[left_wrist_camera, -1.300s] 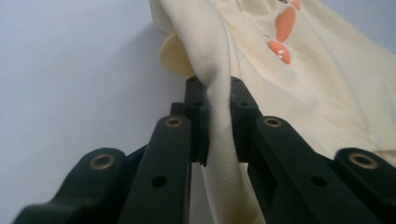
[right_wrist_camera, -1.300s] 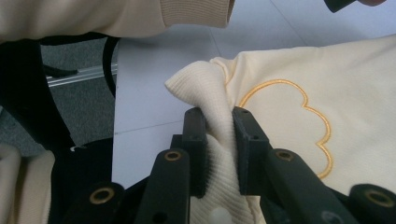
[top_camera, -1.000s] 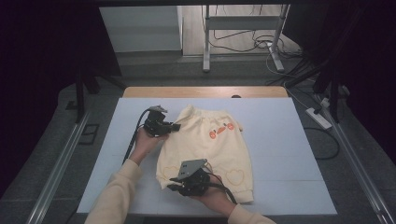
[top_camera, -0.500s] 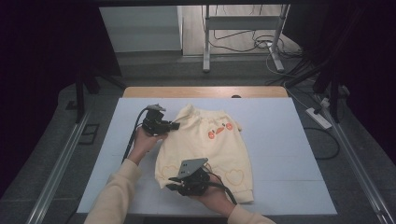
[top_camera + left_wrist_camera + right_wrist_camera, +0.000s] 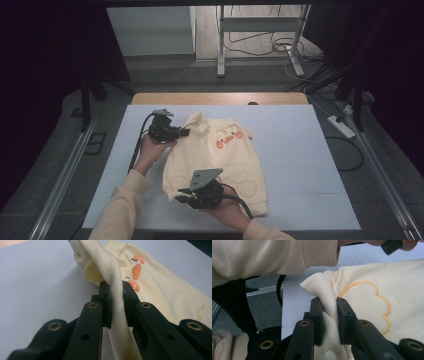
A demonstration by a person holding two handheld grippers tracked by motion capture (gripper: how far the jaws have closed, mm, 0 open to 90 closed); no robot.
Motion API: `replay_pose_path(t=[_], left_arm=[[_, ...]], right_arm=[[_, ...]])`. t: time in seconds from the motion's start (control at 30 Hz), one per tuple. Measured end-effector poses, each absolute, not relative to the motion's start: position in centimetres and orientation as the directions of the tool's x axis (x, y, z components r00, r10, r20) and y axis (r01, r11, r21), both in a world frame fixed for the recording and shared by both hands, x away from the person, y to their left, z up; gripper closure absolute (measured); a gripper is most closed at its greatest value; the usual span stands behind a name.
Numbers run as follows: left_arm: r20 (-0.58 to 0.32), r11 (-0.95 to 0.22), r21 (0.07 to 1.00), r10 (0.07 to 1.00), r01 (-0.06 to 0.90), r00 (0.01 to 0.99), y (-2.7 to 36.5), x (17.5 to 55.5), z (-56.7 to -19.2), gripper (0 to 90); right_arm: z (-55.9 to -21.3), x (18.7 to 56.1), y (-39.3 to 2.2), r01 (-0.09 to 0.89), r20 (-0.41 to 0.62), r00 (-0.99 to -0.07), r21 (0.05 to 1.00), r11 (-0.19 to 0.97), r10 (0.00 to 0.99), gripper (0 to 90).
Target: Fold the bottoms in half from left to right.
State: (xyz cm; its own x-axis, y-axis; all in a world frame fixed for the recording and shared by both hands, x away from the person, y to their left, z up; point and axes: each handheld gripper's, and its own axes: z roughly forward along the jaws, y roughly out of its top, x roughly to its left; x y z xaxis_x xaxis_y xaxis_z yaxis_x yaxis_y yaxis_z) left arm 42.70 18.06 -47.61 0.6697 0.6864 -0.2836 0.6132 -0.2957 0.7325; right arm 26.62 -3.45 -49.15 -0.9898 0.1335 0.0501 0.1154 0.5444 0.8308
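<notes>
On the pale blue table mat (image 5: 300, 165), both grippers pinch the left edge of a cream child's sweatshirt (image 5: 220, 160).

From the high view, the left gripper (image 5: 184, 133) grips the garment's upper corner and the right gripper (image 5: 183, 195) its lower hem corner, the body spread away to their right. In the left gripper view, the jaws are clamped on a bunched fold of cream fabric (image 5: 117, 302), with the orange carrot print (image 5: 136, 271) just beyond the tips. In the right gripper view, the jaws are closed on the ribbed hem (image 5: 327, 312), the embroidered outline (image 5: 372, 305) beside them. Both corners look secured; folding or lifting the edge across seems yet to come.
</notes>
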Motion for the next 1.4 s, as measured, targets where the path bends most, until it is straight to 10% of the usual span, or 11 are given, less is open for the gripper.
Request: replay_pose_path(t=[1.4], left_arm=[[-0.269, -0.269, 0.754, 0.706, 0.599, 0.655, 17.3, 42.6, -47.3, 80.7]], right_arm=[[-49.1, 26.7, -6.2, 0.148, 0.056, -0.980, 0.844, 0.516, 0.189, 76.5]])
